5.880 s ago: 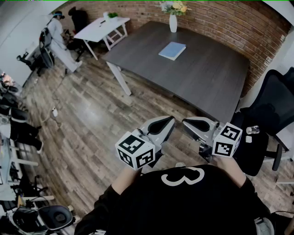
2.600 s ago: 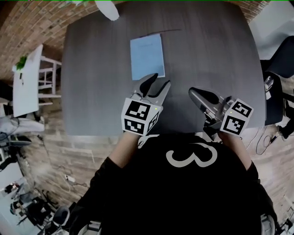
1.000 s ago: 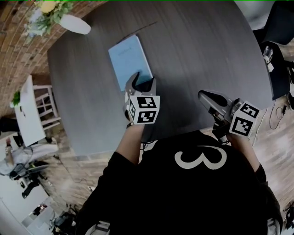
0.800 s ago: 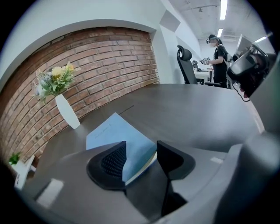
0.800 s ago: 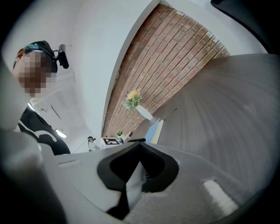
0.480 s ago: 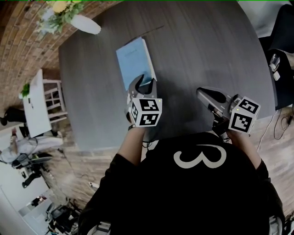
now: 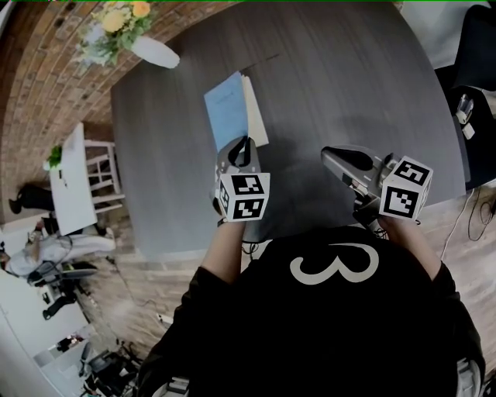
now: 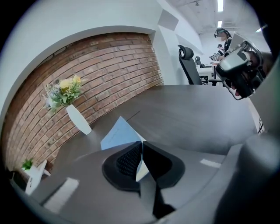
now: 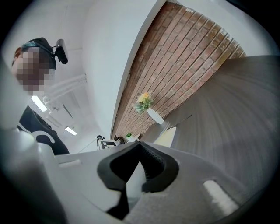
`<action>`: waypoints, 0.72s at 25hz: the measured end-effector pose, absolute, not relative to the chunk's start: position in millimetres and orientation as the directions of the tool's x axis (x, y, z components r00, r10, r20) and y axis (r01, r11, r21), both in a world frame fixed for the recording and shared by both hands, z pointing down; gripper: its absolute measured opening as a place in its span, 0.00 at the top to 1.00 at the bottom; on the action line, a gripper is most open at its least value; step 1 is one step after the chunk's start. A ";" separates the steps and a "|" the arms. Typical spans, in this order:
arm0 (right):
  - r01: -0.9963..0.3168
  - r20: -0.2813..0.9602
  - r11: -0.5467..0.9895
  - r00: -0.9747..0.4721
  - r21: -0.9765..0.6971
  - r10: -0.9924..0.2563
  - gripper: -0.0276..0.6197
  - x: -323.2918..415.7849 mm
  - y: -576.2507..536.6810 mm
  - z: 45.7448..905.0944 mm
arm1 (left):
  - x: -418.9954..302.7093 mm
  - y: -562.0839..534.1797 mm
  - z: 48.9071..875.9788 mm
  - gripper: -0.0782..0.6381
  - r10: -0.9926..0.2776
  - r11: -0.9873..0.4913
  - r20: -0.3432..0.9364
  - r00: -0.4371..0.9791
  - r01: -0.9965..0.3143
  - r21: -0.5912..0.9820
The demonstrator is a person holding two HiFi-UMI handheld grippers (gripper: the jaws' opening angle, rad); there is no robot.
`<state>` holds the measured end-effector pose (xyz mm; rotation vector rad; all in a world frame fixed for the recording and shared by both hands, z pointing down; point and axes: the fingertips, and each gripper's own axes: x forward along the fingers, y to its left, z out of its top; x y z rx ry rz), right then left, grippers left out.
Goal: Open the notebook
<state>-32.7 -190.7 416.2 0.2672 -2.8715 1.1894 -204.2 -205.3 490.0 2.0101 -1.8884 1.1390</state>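
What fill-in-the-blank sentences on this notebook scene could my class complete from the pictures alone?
1. The left tool, its jaws closing, has the notebook's blue ____ between them.
2. The right tool, jaws together, holds ____.
3. The white vase contains ____.

Missing words: cover; nothing; flowers.

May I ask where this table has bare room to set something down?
The wide stretch right of the notebook, beyond the right gripper, is bare, as is the strip between vase and notebook. It is crowded at the notebook's near corner, where the left gripper is closing on the cover.
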 end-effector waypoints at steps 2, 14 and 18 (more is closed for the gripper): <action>-0.162 0.085 0.698 -0.986 -0.698 -0.144 0.95 -37.8 -188.0 413.6 | -207.9 -203.5 484.4 0.85 -0.792 -0.185 0.605 -0.087 -0.910 -0.372; -0.150 0.063 0.721 -0.987 -0.677 -0.146 0.95 -84.9 -160.1 393.0 | -247.6 -181.4 443.6 0.85 -0.847 -0.137 0.531 -0.036 -0.950 -0.282; -0.156 0.062 0.729 -0.986 -0.667 -0.155 0.95 -104.8 -150.9 387.0 | -268.5 -169.8 433.3 0.85 -0.862 -0.114 0.505 -0.031 -0.960 -0.254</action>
